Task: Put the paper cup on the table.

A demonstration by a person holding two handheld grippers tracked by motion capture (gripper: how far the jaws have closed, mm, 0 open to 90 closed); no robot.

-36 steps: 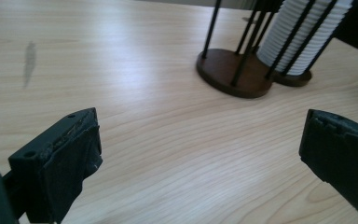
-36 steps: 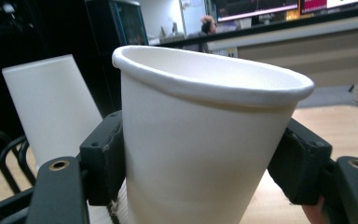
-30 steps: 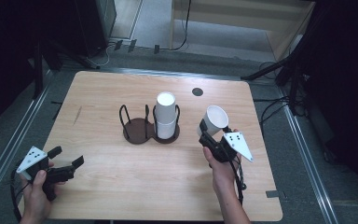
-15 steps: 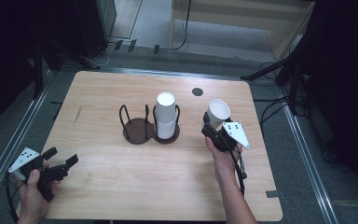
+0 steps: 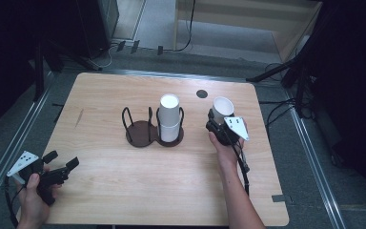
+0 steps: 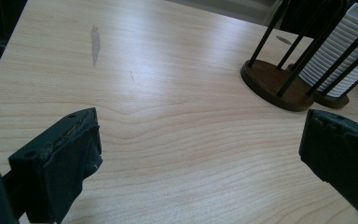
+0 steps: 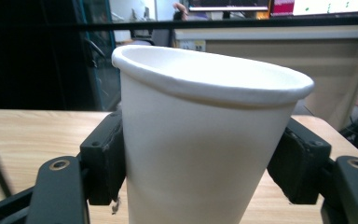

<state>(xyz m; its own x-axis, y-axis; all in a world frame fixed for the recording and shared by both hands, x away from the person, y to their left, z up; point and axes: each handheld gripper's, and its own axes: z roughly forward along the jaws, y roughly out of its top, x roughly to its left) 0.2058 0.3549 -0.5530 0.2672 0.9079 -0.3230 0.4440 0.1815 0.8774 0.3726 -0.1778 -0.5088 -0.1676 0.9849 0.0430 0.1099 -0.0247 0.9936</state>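
Observation:
A white paper cup point(image 5: 222, 107) point(image 7: 200, 140) sits upright between the jaws of my right gripper point(image 5: 218, 125) point(image 7: 200, 165), which is shut on it right of the holder. A dark two-ring cup holder point(image 5: 153, 130) point(image 6: 279, 77) stands mid-table; its right ring carries a stack of white cups point(image 5: 169, 117) point(image 6: 340, 56), its left ring holds nothing. My left gripper point(image 5: 61, 163) point(image 6: 200, 154) hovers open over bare wood at the front left corner, nothing between its jaws.
The wooden table point(image 5: 124, 191) has a small dark round hole point(image 5: 201, 93) near its far edge. Metal rails run along both sides, and cables lie on the floor beyond. A faint grey smear point(image 6: 95, 42) marks the wood at the left.
My right gripper has carried the cup away from me, toward the table's far edge, and brought it more upright. My left gripper shifted slightly toward the near edge.

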